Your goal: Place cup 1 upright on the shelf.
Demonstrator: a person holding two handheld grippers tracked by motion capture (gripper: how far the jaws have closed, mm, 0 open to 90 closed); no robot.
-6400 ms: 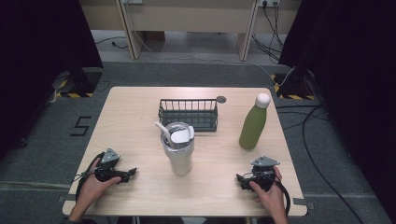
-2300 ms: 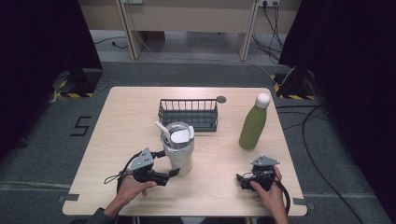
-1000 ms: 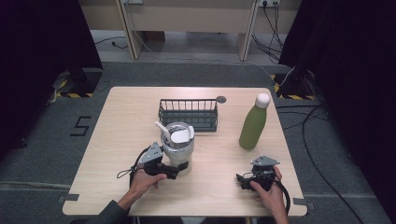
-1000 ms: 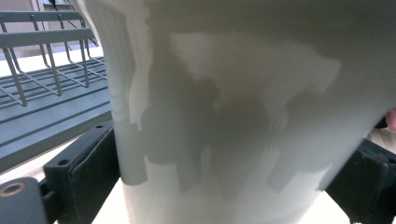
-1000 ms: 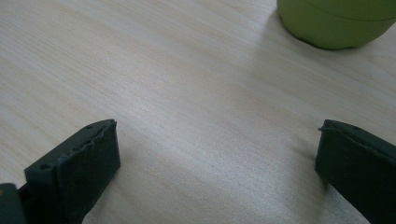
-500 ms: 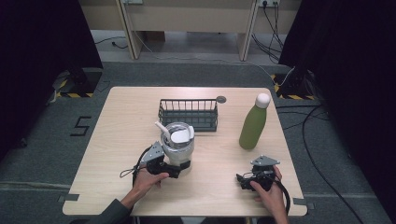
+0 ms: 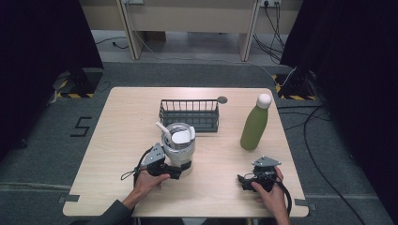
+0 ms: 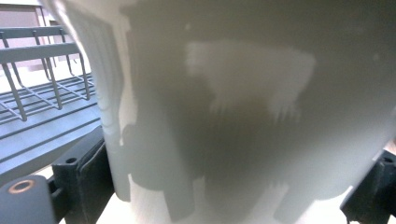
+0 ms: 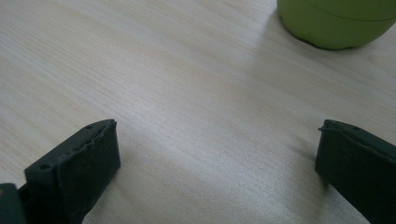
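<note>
A white tumbler (image 7: 178, 145) with a lid and a white straw stands at the middle front of the table. My left gripper (image 7: 180, 169) sits at its base, open, with one jaw on each side of the cup. In the left gripper view the tumbler's wall (image 8: 257, 116) is very close, and the left gripper (image 8: 229, 186) has both pads (image 8: 95, 172) close against it. A green bottle (image 7: 254, 124) with a white cap stands upright at the right. My right gripper (image 7: 241, 180) rests on the table near the front right, open and holding nothing. The right gripper (image 9: 217, 158) has bare wood between its jaws, with the bottle's base (image 9: 336, 23) ahead.
A dark wire basket (image 7: 189, 115) stands just behind the tumbler; its bars (image 8: 42, 93) show at the left of the left gripper view. A small dark round disc (image 7: 222, 99) lies near the table's far edge.
My left gripper has moved from the front left of the table to the tumbler, and its jaws now straddle the cup's base. The right gripper has stayed in place.
</note>
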